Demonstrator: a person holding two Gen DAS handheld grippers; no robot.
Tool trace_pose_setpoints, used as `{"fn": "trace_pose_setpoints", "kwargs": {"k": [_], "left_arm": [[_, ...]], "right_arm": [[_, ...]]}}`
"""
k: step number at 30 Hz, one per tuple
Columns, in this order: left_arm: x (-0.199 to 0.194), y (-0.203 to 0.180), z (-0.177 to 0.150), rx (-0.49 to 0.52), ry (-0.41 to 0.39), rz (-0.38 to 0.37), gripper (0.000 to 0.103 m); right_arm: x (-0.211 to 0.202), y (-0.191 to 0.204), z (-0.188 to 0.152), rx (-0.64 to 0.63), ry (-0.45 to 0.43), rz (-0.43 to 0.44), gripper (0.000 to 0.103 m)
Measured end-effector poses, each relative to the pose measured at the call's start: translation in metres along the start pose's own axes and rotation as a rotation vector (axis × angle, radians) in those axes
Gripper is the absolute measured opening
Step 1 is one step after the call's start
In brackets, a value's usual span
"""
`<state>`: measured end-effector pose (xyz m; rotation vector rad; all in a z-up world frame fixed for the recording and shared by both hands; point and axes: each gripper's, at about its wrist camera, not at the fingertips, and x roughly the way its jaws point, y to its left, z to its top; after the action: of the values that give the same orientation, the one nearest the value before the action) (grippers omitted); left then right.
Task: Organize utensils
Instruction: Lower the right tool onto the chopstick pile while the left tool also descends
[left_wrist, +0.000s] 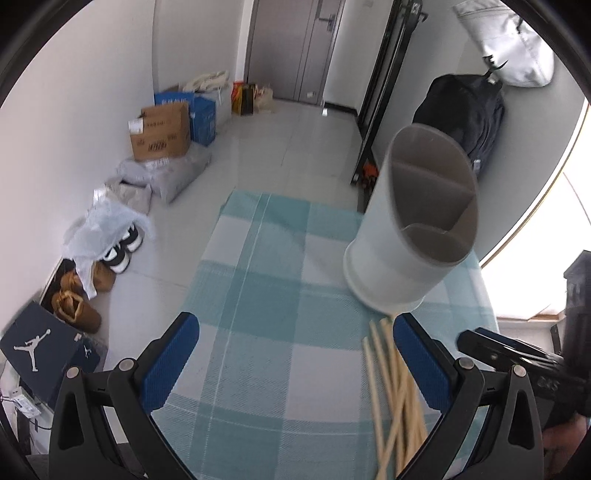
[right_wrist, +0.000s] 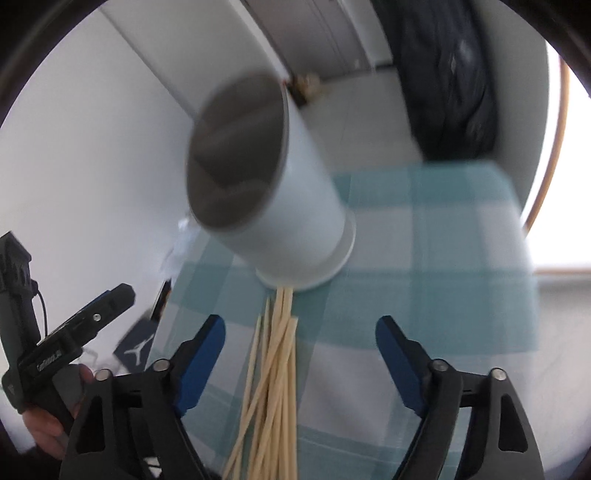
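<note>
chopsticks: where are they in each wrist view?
Left wrist: chopsticks lower right, just inside the left gripper's right finger, tips toward the holder.
Right wrist: chopsticks bottom centre, between the right gripper's open fingers, tips at the holder's base.
Shared landmark: the white holder on the checked cloth.

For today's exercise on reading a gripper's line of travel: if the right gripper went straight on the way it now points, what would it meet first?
Most likely the chopsticks lying on the checked tablecloth, between the open jaws of the right gripper. The white holder stands beyond them; blur leaves depth uncertain.
</note>
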<state>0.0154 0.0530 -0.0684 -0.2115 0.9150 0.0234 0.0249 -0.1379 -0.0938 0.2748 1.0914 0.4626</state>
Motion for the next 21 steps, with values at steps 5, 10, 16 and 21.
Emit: {"fn": "trace_pose_setpoints", "kwargs": {"k": [5,10,16,21], "left_arm": [[0.008,0.011,0.0,-0.01,0.044,-0.015,0.102],[0.014,0.016,0.001,-0.013,0.07,-0.037,0.102],[0.016,0.015,0.001,-0.011,0.091,-0.066,0.102],[0.017,0.013,0.001,-0.011,0.104,-0.072,0.102]], "right_arm": [[0.027,-0.001,-0.001,0.03,0.097,0.027,0.056],[0.035,-0.002,0.002,0.024,0.134,0.019,0.044],[0.04,-0.009,0.005,0.045,0.162,0.022,0.021],[0.031,-0.018,0.006,0.07,0.151,0.039,0.009]]}}
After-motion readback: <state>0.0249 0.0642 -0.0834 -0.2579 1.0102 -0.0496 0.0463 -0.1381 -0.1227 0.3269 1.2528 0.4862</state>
